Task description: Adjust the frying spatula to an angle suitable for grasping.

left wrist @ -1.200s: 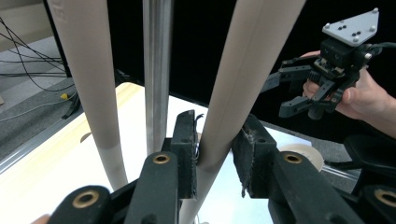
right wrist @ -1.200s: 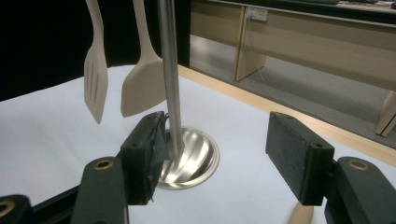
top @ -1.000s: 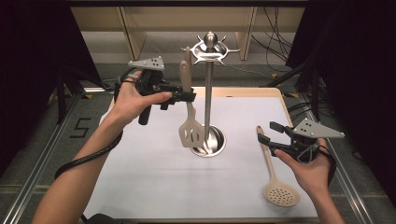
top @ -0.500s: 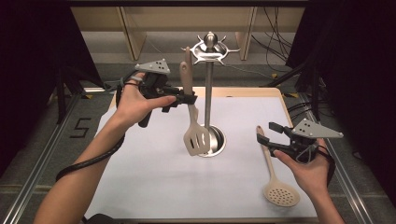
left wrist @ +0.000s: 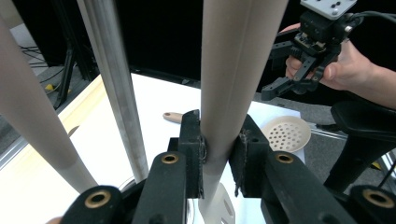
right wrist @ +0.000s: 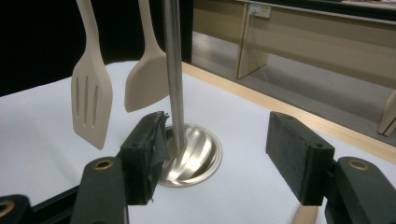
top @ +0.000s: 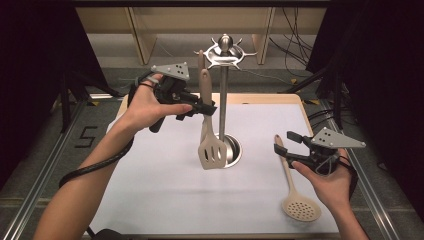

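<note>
Left tongs: jaws have just been closing, and both pads now press the handle of the slotted spatula, roughly mid-length. The left gripper view confirms the clamp, handle upright between the pads. Compared with a second ago, the spatula has shifted: its blade hung over the left side of the round base then; now it hangs lower and squarely in front of the base, just beside the steel pole. Its top end reaches up near the hook crown; I cannot tell whether it is on a hook.

Right tongs: jaws apart, nothing between them, held above the handle of the perforated spoon, which lies flat on the white mat.

A second, solid spatula hangs beside the pole.

Judgement: with the grip secure, hanging or unhooking the slotted spatula comes next; the spoon waits its turn.
</note>
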The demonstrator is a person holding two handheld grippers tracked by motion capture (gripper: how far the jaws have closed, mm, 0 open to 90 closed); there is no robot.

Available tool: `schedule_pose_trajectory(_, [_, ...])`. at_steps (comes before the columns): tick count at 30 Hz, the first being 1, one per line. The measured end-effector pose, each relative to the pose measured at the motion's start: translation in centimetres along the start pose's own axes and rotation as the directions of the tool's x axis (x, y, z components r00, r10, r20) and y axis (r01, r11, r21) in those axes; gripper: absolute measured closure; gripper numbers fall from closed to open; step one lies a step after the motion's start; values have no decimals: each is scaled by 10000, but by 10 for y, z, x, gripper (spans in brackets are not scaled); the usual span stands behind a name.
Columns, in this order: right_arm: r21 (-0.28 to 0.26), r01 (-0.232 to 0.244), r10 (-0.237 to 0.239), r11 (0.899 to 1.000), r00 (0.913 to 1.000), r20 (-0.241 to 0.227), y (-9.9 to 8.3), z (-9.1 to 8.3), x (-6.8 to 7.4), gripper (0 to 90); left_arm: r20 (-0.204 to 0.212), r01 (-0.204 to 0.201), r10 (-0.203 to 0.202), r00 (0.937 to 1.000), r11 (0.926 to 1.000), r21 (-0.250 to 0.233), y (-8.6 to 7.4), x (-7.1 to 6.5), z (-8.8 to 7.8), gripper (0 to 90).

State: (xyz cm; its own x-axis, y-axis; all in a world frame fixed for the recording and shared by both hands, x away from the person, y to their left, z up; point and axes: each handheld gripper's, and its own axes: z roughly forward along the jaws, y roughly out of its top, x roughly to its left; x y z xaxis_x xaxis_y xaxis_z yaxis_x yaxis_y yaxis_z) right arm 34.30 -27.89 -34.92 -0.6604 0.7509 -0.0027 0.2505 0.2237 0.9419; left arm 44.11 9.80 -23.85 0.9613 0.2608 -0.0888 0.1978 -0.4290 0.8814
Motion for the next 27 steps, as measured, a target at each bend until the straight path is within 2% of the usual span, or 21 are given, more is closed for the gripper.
schedule_pose_trajectory(4, [-58,161,-161,9999,9999,20,0,1,-1,388,223,-17,15,9998,9999,122,2,4,0,753])
schedule_pose_trajectory(5, [-17,-4,4,10000,10000,17,0,0,1,388,274,-36,32,9996,9999,146,2,5,0,753])
schedule_pose_trajectory(11, [-144,23,-22,9999,10000,81,0,1,0,388,657,81,-94,9978,9998,195,3,11,2,752])
schedule_pose_trajectory(13, [147,-67,68,9999,10000,-50,0,0,0,388,716,48,-64,9974,9997,229,4,12,3,753])
schedule_pose_trajectory(15, [62,5,-4,10000,9999,-137,-1,1,0,388,767,145,-163,9969,9996,245,5,13,3,752])
schedule_pose_trajectory(16, [-42,202,-202,9998,9998,1,-1,2,-2,388,808,-256,238,9964,9994,220,7,17,4,752])
schedule_pose_trajectory(17, [-82,171,-171,9998,9998,45,-1,2,-1,388,916,69,-88,9958,9997,213,6,16,4,752])
schedule_pose_trajectory(19, [-62,176,-176,9998,9998,-40,-1,2,-1,388,903,108,-131,9958,9996,259,6,17,4,751])
schedule_pose_trajectory(20, [13,93,-93,10000,9999,-79,-1,2,-1,388,961,70,-97,9953,9996,282,6,17,4,751])
schedule_pose_trajectory(21, [74,119,-118,9999,9998,-146,-1,2,-1,388,1002,-496,470,9939,9985,238,8,22,5,751])
schedule_pose_trajectory(22, [49,166,-166,9998,9998,-133,-1,2,-2,388,1041,23,-48,9946,9997,241,7,19,5,751])
schedule_pose_trajectory(23, [35,194,-194,9998,9997,-117,-1,2,-2,388,1098,206,-235,9937,9994,271,6,18,5,751])
schedule_pose_trajectory(25, [-175,356,-355,9992,9994,47,-1,3,-2,388,1168,229,-261,9928,9993,281,7,19,6,751])
schedule_pose_trajectory(26, [-147,287,-287,9995,9996,36,-1,3,-1,388,1228,-98,67,9924,9996,247,7,22,7,751])
schedule_pose_trajectory(27, [-154,257,-256,9996,9997,44,-2,3,-1,388,1247,-1,-38,9922,9995,308,7,21,7,750])
